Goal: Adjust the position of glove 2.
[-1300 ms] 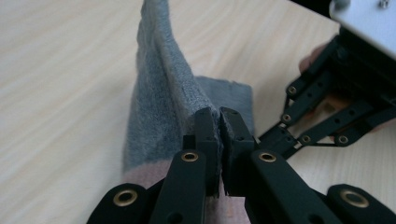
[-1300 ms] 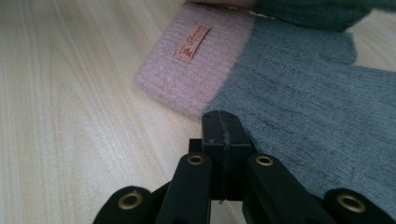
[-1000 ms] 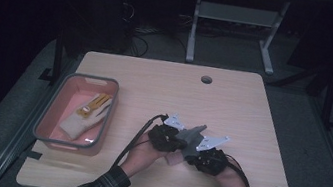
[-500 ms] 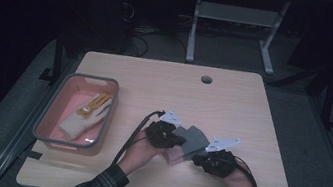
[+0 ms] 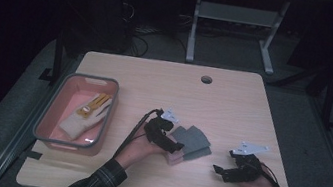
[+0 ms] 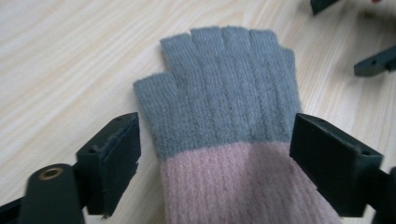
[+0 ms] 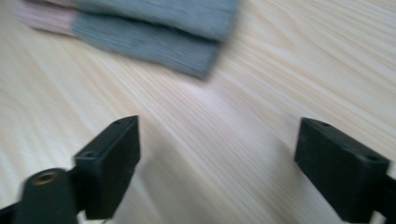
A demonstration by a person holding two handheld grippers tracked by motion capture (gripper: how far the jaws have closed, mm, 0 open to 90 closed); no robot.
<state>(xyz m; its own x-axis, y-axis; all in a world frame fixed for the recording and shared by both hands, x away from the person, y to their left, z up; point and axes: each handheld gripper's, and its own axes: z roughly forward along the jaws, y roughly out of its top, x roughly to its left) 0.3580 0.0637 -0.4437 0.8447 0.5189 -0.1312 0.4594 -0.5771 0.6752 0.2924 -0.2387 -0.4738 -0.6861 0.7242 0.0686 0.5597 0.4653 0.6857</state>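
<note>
Looking down, my left gripper (image 6: 215, 154) just opened, jaws either side of the glove (image 6: 224, 116), not pinching. Right gripper (image 5: 225, 172) just opened too, over bare desk (image 7: 210, 140).

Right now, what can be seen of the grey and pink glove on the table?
The grey and pink glove is a fingerless knit: ribbed grey hand with short open finger stubs and a thumb, and a pink cuff. It lies flat on the wooden table, near the front middle. In the high view it seems to rest partly over a second grey piece. The left gripper straddles the cuff with its fingers apart, not pressing it.
</note>
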